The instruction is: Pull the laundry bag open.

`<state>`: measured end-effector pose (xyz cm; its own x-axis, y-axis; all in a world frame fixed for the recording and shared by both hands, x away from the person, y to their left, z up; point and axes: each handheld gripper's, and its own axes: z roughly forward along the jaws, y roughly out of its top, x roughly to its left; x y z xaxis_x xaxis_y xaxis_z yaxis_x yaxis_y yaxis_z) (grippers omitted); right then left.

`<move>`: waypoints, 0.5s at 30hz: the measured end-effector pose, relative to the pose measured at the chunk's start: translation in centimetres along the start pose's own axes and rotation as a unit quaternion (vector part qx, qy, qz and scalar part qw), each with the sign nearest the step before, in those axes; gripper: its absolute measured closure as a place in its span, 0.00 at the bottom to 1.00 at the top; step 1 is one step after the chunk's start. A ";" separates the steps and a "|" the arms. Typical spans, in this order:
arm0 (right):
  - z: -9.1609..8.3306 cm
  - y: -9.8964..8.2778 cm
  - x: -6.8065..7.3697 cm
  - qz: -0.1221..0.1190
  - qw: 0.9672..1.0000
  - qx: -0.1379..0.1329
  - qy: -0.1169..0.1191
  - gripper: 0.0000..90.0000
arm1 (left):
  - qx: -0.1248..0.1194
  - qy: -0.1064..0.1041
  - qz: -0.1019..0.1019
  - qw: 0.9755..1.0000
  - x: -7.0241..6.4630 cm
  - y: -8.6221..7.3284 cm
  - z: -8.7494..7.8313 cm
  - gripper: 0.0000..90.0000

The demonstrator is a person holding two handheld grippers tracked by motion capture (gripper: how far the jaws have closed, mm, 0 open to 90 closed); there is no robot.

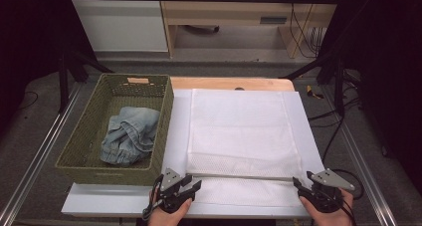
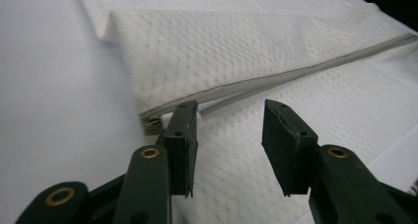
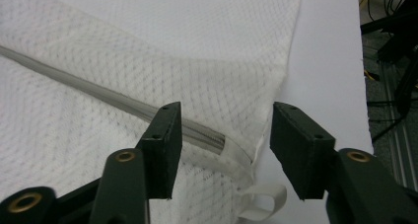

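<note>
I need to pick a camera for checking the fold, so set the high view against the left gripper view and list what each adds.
High view alone: the woven olive-green basket holding crumpled blue denim, the right gripper, the person's hands, the wooden table edge.

Left gripper view alone: the dotted mesh weave up close, and a small woven tag at the end of the grey zipper strip.

Both: the white mesh laundry bag lying on the white board, and the left gripper, jaws apart, clamping nothing.
</note>
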<state>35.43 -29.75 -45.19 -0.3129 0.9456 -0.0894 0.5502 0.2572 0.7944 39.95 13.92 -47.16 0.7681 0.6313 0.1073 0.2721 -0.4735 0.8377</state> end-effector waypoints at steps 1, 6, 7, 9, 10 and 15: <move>0.0 0.1 0.0 0.001 1.000 -0.007 0.001 0.45 | 0.000 -0.003 0.008 1.000 0.1 0.3 0.1 0.62; -0.2 0.6 0.6 0.002 0.999 -0.032 -0.003 0.28 | 0.003 -0.011 0.066 0.998 0.0 1.9 0.5 0.50; -0.1 0.7 0.8 -0.004 0.999 -0.033 -0.006 0.26 | 0.003 -0.012 0.076 0.997 -0.1 2.1 0.6 0.46; -0.1 0.9 1.3 -0.017 0.999 -0.039 -0.009 0.21 | -0.001 -0.015 0.094 0.995 -0.2 2.5 0.7 0.40; 0.0 1.0 1.6 -0.023 0.999 -0.039 -0.005 0.18 | -0.002 -0.016 0.096 0.995 -0.2 2.6 0.7 0.37; 0.7 1.4 2.8 -0.039 0.999 -0.027 0.008 0.11 | -0.023 -0.014 0.110 0.994 -0.7 3.2 0.5 0.25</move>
<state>35.86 -26.60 -44.73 -0.3656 0.9197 -0.1434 0.4815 0.3187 0.8165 40.58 11.66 -44.84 0.8214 0.4990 0.2761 0.0701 -0.5688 0.8195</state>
